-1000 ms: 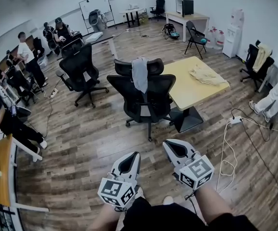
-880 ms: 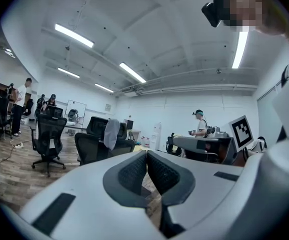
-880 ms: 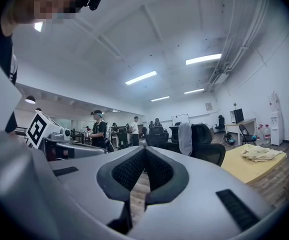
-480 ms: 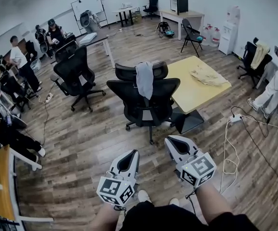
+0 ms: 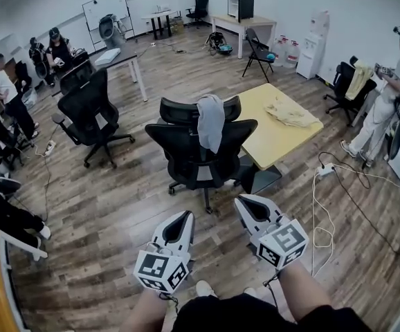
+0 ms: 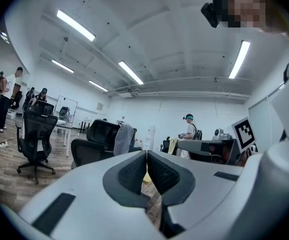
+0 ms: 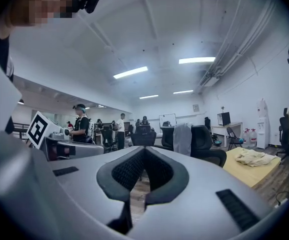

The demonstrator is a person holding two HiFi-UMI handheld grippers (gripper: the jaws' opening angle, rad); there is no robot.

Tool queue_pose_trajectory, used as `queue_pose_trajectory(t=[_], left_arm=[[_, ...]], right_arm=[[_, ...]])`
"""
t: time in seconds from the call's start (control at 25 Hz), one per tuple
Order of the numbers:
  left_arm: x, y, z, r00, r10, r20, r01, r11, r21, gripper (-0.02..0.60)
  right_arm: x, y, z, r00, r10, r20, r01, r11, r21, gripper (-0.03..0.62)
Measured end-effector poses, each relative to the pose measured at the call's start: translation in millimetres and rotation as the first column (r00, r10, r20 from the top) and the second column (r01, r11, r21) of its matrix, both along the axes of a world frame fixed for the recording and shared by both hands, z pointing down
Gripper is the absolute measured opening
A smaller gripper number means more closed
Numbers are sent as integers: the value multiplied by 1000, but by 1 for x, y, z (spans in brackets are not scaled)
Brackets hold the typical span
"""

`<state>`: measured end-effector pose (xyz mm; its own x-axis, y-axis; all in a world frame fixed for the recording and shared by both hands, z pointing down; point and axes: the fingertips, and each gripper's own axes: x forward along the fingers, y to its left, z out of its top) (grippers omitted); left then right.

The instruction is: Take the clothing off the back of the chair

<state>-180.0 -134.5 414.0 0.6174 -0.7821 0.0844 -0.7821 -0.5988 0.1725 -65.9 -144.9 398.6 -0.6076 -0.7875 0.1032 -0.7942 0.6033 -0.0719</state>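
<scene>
We're scanning the room and no word, number or brand name comes through clearly enough to read. The only printed signs we catch are the black-and-white square markers (image 5: 162,272) on the cube of the left gripper (image 5: 185,216) and on the cube of the right gripper (image 5: 243,203), which are block patterns with no letters. The whiteboard (image 5: 105,7) by the far wall is too small for us to make out any writing.
</scene>
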Motion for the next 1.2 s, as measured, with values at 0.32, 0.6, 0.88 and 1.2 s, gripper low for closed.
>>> queue_pose_trajectory(t=[0.32,0.6,0.88,1.2], left_arm=[[-24,-34,-1,999,49,-16,-49,999,-2,18],[-37,-54,-6,997,74,-9,-74,997,8,18],[-31,-74,-9,997,75,2,-75,997,21,18],[-5,-104,-16,999,40,12,-41,999,30,18]], right_arm=[[-27,-24,1,998,53,-19,-53,999,-10,12],[-39,-42,-2,997,82,-12,-82,997,-3,12],[-33,-61,-6,997,83,0,-83,996,16,12],[-7,-93,-10,999,53,13,-53,998,17,12]])
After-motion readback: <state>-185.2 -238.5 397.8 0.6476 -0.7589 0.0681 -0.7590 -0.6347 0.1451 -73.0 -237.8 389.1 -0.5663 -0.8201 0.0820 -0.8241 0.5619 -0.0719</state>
